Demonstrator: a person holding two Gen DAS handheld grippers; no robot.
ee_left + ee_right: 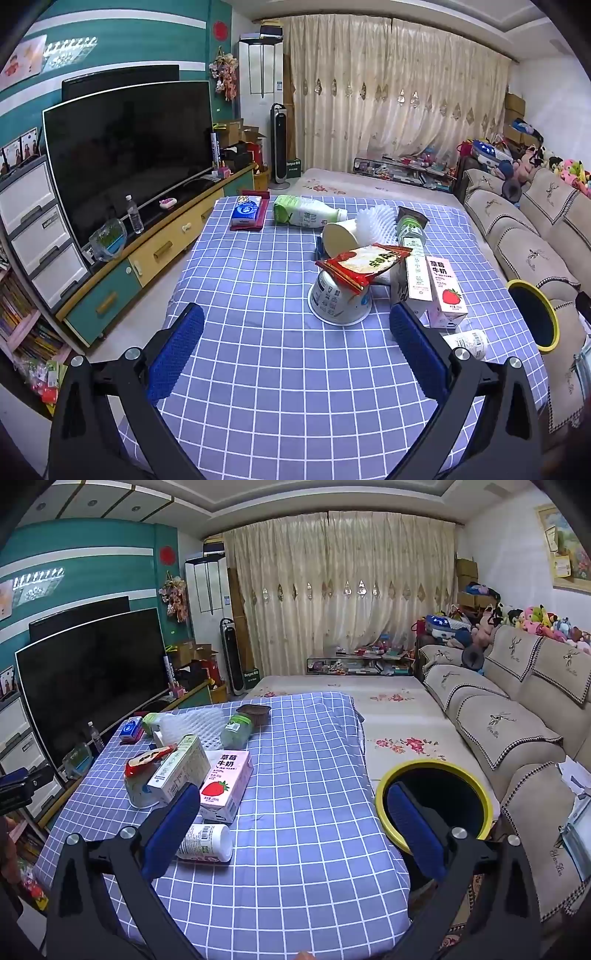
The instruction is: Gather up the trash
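Trash lies on a table under a blue checked cloth [266,369]. In the left wrist view my left gripper [295,317] hangs open and empty above the cloth, just short of an upturned white paper bowl [338,301] with a red snack wrapper [360,266] on top. A pink strawberry milk carton [445,291] and a white carton [417,273] stand right of it. My right gripper [291,801] is open and empty too, with a small white bottle [207,843] lying by its left finger. The yellow-rimmed bin [436,801] stands off the table's right edge.
Further back lie a green-and-white bottle [306,214], a paper cup [340,236], white foam netting [376,225], a green bottle [412,230] and a blue tissue pack [245,210]. A TV [125,155] on a low cabinet is left, a sofa [509,716] right.
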